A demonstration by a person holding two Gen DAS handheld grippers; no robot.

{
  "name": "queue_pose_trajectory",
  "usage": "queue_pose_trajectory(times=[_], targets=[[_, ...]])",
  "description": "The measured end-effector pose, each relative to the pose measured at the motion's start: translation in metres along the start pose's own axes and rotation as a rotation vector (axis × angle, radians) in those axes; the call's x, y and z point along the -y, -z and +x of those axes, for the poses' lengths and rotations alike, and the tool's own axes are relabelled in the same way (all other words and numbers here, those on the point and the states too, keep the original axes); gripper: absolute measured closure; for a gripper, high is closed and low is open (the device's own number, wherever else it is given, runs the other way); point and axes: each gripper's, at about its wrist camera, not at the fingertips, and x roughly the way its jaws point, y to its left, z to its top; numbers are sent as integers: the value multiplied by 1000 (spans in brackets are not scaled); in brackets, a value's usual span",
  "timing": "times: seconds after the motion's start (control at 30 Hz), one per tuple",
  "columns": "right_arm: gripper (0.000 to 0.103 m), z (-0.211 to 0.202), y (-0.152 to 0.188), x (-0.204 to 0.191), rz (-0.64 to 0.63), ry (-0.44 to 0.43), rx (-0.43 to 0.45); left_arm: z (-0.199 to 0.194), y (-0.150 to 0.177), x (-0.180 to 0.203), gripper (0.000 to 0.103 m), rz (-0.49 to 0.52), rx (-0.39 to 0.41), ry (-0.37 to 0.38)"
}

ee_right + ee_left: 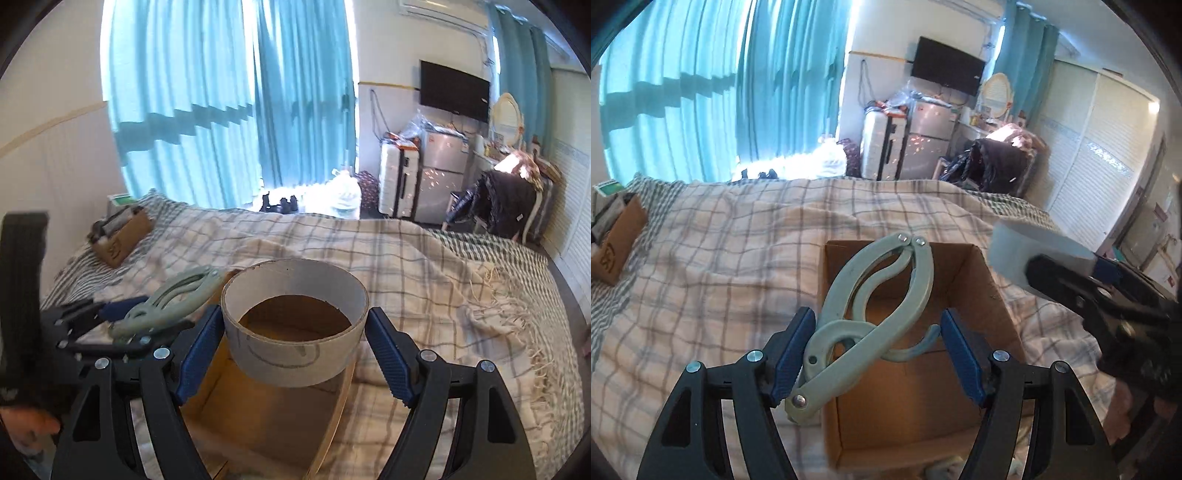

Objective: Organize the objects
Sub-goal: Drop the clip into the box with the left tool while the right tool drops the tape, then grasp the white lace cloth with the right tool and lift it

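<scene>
An open cardboard box [982, 288] lies on the plaid bedspread, right below both grippers. My left gripper [877, 354] is shut on a large grey-green clothes clip [905, 288], which hangs tilted over the box mouth; its hook touches the right pad. The same clip [166, 306] shows at the left of the right wrist view. My right gripper [295, 336] is shut on a wide white tape roll [295, 354] with a brown inner face, both blue pads against its sides. The roll hovers over the box [266, 417] and appears again as the tape roll [1027, 251], blurred at the right.
A smaller cardboard box [122, 232] with things in it sits at the bed's far left corner. Beyond the bed are turquoise curtains [221, 110], a white suitcase [397, 184], a small fridge and a chair draped with dark clothes [498, 199]. A hand shows at lower left.
</scene>
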Motion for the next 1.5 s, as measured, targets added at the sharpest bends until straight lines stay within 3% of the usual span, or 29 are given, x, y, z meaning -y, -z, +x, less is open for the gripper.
queue_pose_trajectory(times=[0.03,0.07,0.1,0.2,0.33,0.5,0.6,0.77,0.93,1.03,1.23,1.4,1.47,1.5], targets=[[18,7,3,6,26,-18,6,3,4,0,23,5,21,1],[6,11,5,11,46,-29,13,8,7,-1,9,5,38,-8],[2,14,8,15,63,-29,22,11,9,-2,0,1,47,-19],[0,12,9,25,74,-19,35,14,11,-9,0,-30,55,-18],[0,-21,6,30,46,4,69,3,15,-15,0,-57,20,-42],[0,-71,17,26,2,9,60,-51,37,-21,0,-71,46,-76],[0,-100,45,22,-22,3,42,-78,61,-21,0,-62,40,-134],[0,-112,101,11,-65,43,-40,-95,118,-22,0,-77,-3,-206],[0,-91,161,0,-141,69,-198,-84,183,-17,0,-123,-74,-159],[0,-75,178,1,-144,102,-281,-66,193,-4,0,-78,-164,-144],[1,-64,186,6,-140,126,-358,-67,198,13,0,-25,-152,-133],[14,-49,193,-1,-178,134,-435,-65,202,15,0,-63,-172,-118],[41,-42,198,-2,-186,122,-471,-66,203,15,0,-68,-178,-109],[49,-40,200,-3,-188,106,-486,-66,204,17,0,-69,-182,-108]])
